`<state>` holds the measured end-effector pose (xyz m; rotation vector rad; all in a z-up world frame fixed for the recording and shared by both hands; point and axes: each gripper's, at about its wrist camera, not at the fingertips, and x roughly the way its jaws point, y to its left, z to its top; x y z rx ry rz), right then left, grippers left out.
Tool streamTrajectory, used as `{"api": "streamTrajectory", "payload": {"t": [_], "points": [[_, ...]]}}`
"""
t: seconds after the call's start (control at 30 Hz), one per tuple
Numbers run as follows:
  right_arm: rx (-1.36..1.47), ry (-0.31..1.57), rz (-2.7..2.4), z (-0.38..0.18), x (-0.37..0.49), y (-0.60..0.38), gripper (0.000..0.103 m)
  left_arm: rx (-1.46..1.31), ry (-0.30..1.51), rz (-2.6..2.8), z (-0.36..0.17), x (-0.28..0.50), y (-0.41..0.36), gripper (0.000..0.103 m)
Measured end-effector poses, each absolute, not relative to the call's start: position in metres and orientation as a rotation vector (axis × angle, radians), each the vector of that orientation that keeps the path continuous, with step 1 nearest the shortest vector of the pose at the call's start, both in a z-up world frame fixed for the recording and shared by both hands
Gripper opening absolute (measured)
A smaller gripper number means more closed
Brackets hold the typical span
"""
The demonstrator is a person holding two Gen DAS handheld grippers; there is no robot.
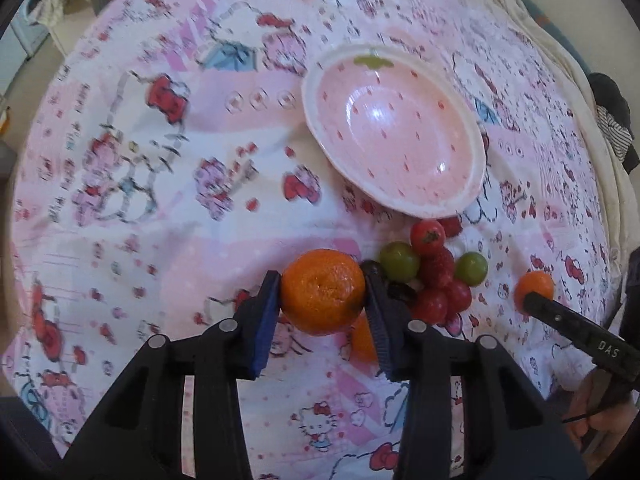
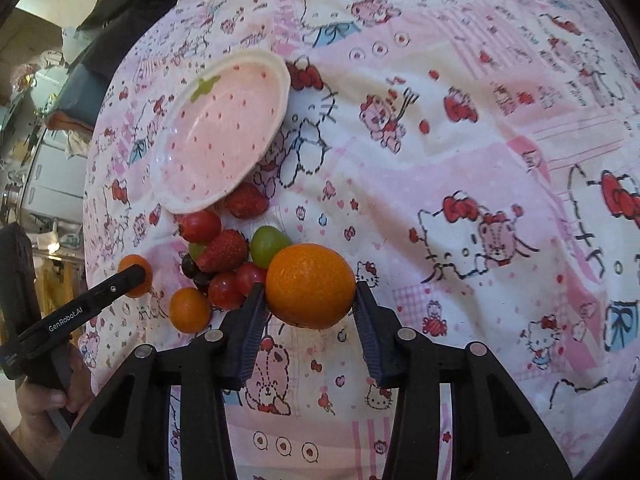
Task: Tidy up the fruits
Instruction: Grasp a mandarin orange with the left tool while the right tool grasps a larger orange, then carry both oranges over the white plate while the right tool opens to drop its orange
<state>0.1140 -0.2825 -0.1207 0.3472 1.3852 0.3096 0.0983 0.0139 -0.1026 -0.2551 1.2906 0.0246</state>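
Bowl [image 1: 394, 132] waits empty just beyond the fruit pile. Your right gripper [image 2: 310, 304] is clenched on a big orange [image 2: 310, 285], your left gripper [image 1: 322, 300] on a smaller mandarin [image 1: 323, 291]; lift each clear of the grapes [image 1: 399, 261] before setting it in.

Bright daylight, fisheye warp, slight blur

Orange tangerines [image 1: 323, 297], red tomatoes [image 1: 428, 236] and green grapes [image 1: 399, 261] lie by a pink, red-speckled bowl [image 1: 394, 132].
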Motion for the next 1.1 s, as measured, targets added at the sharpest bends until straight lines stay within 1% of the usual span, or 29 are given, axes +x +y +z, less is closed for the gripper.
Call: {"api": "streamTrajectory", "payload": {"t": [0.1,0.3,0.5,0.8,1.1], "points": [[0.379,1.34,0.281,-0.106,0.114,-0.291,0.045,-0.23,1.229,0.055,-0.088,0.1,0.018,0.037],[0.444,1.168,0.289,-0.058,0.115,-0.3,0.045,-0.162,1.092,0.028,-0.046,0.106,0.016,0.037],[0.428,1.072,0.319,-0.025,0.13,-0.298,0.045,-0.087,1.03,-0.01,-0.022,0.122,0.005,0.037],[0.391,1.046,0.332,-0.025,0.17,-0.288,0.045,-0.038,1.03,-0.031,-0.025,0.158,-0.007,0.037],[0.374,1.067,0.345,-0.044,0.211,-0.266,0.045,-0.038,1.071,-0.042,-0.057,0.202,-0.018,0.037]]}}
